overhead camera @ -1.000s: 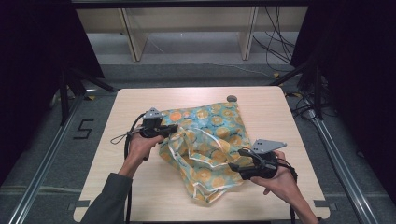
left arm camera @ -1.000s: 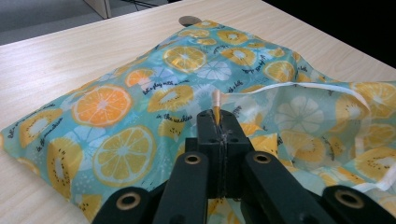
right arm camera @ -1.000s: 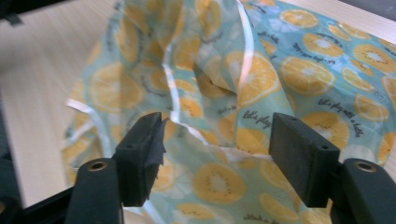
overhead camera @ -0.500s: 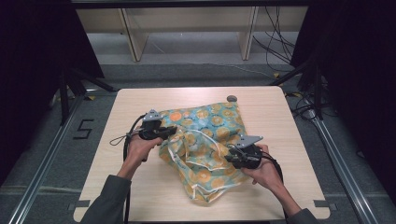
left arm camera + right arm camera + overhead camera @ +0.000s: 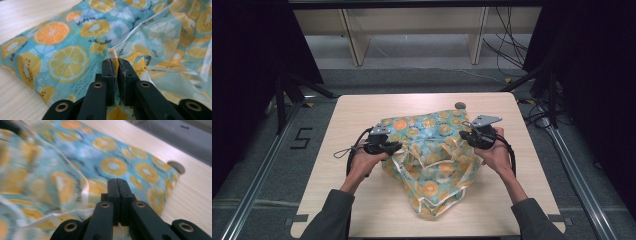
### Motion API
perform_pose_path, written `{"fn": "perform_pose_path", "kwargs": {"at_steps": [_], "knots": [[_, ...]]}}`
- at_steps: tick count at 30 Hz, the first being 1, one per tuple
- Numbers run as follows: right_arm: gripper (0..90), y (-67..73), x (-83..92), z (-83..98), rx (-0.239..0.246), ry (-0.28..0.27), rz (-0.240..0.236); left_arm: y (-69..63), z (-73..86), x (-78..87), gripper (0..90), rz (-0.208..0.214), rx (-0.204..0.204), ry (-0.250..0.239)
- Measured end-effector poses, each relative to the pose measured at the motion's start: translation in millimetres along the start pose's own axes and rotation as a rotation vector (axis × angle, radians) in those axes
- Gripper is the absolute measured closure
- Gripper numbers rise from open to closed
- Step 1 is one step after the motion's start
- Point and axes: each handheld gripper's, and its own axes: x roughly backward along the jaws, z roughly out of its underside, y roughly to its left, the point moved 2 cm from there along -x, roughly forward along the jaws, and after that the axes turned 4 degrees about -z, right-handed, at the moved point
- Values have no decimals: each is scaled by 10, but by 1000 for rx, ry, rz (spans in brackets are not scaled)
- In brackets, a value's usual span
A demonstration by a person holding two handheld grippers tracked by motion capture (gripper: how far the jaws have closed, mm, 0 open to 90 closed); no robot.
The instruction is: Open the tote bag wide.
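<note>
A see-through bag (image 5: 432, 155) printed with orange and lemon slices lies crumpled on the wooden table (image 5: 357, 107). My left gripper (image 5: 398, 146) is at the bag's left edge. In the left gripper view its jaws (image 5: 114, 60) pinch the bag's pale trim (image 5: 112, 53); they have just been opening slightly, with the trim still between them. My right gripper (image 5: 462, 135) is at the bag's right edge. Its jaws (image 5: 116, 180) have just been closing and stand together over the bag (image 5: 112, 166), with a pale strip of film low between them.
A small grey disc (image 5: 459, 105) lies on the table just beyond the bag's far right corner, also in the right gripper view (image 5: 176, 166). Bare table (image 5: 362, 200) runs to the left and front of the bag. Cables and shelf legs stand beyond the far edge.
The right hand has moved from the bag's near right corner up to its right edge, and its jaws went from wide to together. The left hand has stayed in place.
</note>
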Motion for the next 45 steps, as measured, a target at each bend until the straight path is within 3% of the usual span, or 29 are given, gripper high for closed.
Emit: {"fn": "perform_pose_path", "kwargs": {"at_steps": [1,3,5,6,8,9,12,13,14,15,16,18,19,22,23,24,25,26,27,30,31,32,33,34,35,36,41,45], "knots": [[900,-57,-63,37,21,31,11,0,19,-22,817,0,3,5],[900,-106,-198,105,-6,62,21,-2,44,-35,778,8,4,24],[900,-163,-277,170,-25,87,38,-11,40,-22,678,12,12,26],[900,-202,-302,197,-19,104,50,-39,-10,65,638,-21,-20,30],[900,-235,-301,206,-37,85,33,-109,-91,210,625,-58,-77,8],[900,-220,-275,199,-46,88,27,-147,-134,284,615,-50,-93,-9],[900,-216,-236,177,-39,84,32,-211,-214,393,565,-53,-109,-44],[900,-204,-201,141,-30,77,18,-281,-255,480,479,-71,-107,-55],[900,-249,-193,141,17,69,62,-338,-261,532,464,-65,-114,-51],[900,-254,-174,133,45,71,51,-410,-263,588,461,-46,-140,-54],[900,-234,-160,126,25,74,59,-487,-260,635,473,-26,-172,-50],[900,-206,-135,108,5,91,30,-636,-236,672,479,-11,-194,-35],[900,-183,-167,90,-16,36,9,-695,-214,660,480,0,-216,-13],[900,-183,-160,86,-19,33,6,-856,-108,518,472,8,-258,51],[900,-183,-160,86,-19,33,6,-856,-108,518,465,8,-258,51],[900,-191,-144,80,-21,28,10,-890,-79,449,451,3,-283,74],[900,-191,-144,80,-21,28,10,-911,-62,380,451,-18,-300,90],[900,-194,-104,69,-30,32,-9,-927,-68,268,418,-73,-344,99],[900,-194,-104,69,-30,32,-9,-927,-68,268,417,-73,-344,99],[840,-161,26,14,-49,1,-35,-951,-147,123,410,-109,-407,93],[826,-140,52,1,-58,-26,-39,-960,-161,85,411,-122,-438,100],[818,-125,105,-10,-54,-14,-46,-951,-179,58,409,-119,-460,137],[807,-109,139,-21,-40,-23,-53,-940,-184,7,402,-108,-453,147],[799,-56,168,-29,-70,-33,-62,-926,-183,-47,399,-113,-451,149],[795,-60,200,-35,-47,-38,-72,-926,-183,-47,399,-113,-451,149],[791,-43,229,-38,-48,-46,-89,-883,-179,-124,400,-126,-488,180],[770,21,322,-29,-44,-25,-122,-809,-195,-242,384,-138,-515,189],[754,69,336,13,-54,-35,-148,-713,-248,-390,364,-89,-493,203]]}}
